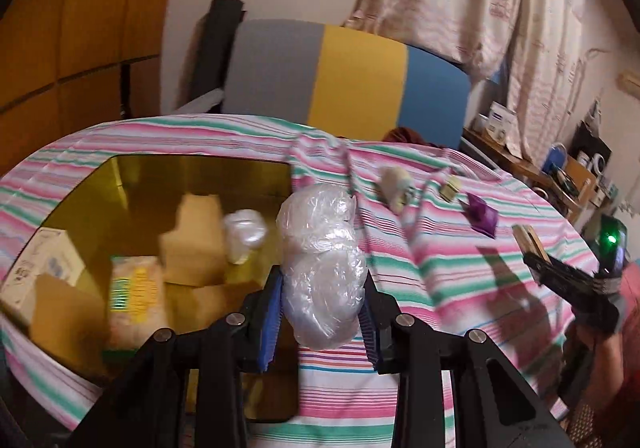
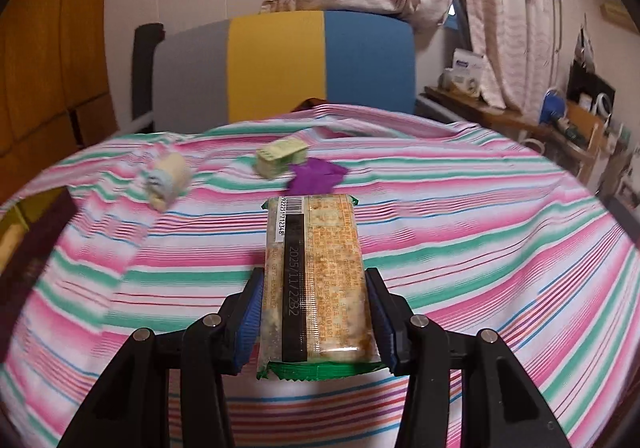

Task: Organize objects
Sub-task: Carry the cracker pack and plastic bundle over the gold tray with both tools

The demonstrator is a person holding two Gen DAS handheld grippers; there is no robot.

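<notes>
My left gripper (image 1: pixel 320 304) is shut on a crumpled clear plastic bag (image 1: pixel 320 260) and holds it over the right rim of a yellow bin (image 1: pixel 192 164). My right gripper (image 2: pixel 316 312) is shut on a long snack bar packet (image 2: pixel 316 272) and holds it above the striped cloth (image 2: pixel 460 232). The right gripper with its packet also shows at the right of the left wrist view (image 1: pixel 532 248). On the cloth lie a small cream roll (image 2: pixel 168 178), a pale green packet (image 2: pixel 280 158) and a purple wrapper (image 2: pixel 316 176).
The yellow bin holds cardboard boxes (image 1: pixel 192 244), a yellow-green packet (image 1: pixel 136 288), a white box (image 1: pixel 40 264) and another clear bag (image 1: pixel 244 234). A grey, yellow and blue chair back (image 2: pixel 280 60) stands behind the table. A cluttered wooden shelf (image 2: pixel 540 128) is at the right.
</notes>
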